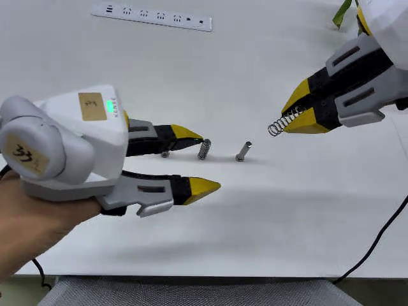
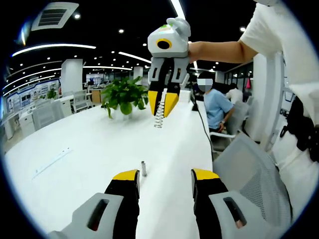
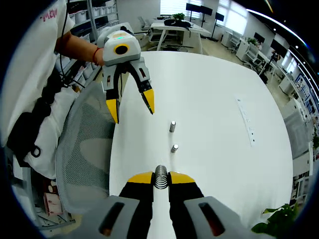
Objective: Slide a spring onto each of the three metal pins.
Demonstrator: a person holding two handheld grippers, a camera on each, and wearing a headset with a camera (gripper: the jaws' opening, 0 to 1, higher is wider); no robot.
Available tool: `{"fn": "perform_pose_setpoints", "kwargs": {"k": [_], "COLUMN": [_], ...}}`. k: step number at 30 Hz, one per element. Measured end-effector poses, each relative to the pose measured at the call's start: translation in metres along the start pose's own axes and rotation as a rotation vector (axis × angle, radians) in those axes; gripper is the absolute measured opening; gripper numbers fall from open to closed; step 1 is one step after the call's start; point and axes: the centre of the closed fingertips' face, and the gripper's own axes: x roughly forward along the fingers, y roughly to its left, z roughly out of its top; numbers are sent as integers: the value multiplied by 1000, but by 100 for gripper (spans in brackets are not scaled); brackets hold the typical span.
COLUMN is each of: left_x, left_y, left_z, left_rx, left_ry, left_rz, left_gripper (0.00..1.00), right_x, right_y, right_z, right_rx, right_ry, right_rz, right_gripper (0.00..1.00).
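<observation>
The white worktop (image 1: 191, 83) carries the small parts; the left gripper (image 1: 210, 162), jaws spread wide and holding nothing, hovers low to the left of the bare pin (image 1: 243, 151); the right gripper (image 1: 285, 121) hangs above and to the right of that pin, clear of the worktop, jaws pinched on the held spring (image 1: 277, 126), which sticks out past their tips; a power strip (image 1: 153, 17) lies well beyond the pin; a short pin (image 1: 166, 153) sits further left, half hidden by the left gripper's upper jaw; the loose spring (image 1: 204, 149) stands tilted just left of the bare pin, and I cannot tell whether a pin is inside it.
</observation>
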Motion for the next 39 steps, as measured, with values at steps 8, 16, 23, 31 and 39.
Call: {"fn": "perform_pose_setpoints", "kwargs": {"k": [8,16,23,31,39], "left_x": [-21,-30,-28,-29,-31], "left_y": [21,34,39,39,43], "left_z": [-15,-28,-38,-42,-44], "left_rx": [-35,-66,-76,-96,-101], "left_ry": [2,10,30,25,11], "left_rz": [69,94,89,84,93], "left_gripper": [56,73,91,100,100], "right_x": [18,41,57,74,87], "right_y": [-18,-33,-36,-40,-38], "right_z": [-15,-28,-37,-43,-47], "right_rx": [36,51,51,68,79], "right_ry": [51,92,119,135,144], "right_rz": [-14,-20,-18,-1,14], "right_gripper": [12,12,12,12,12]}}
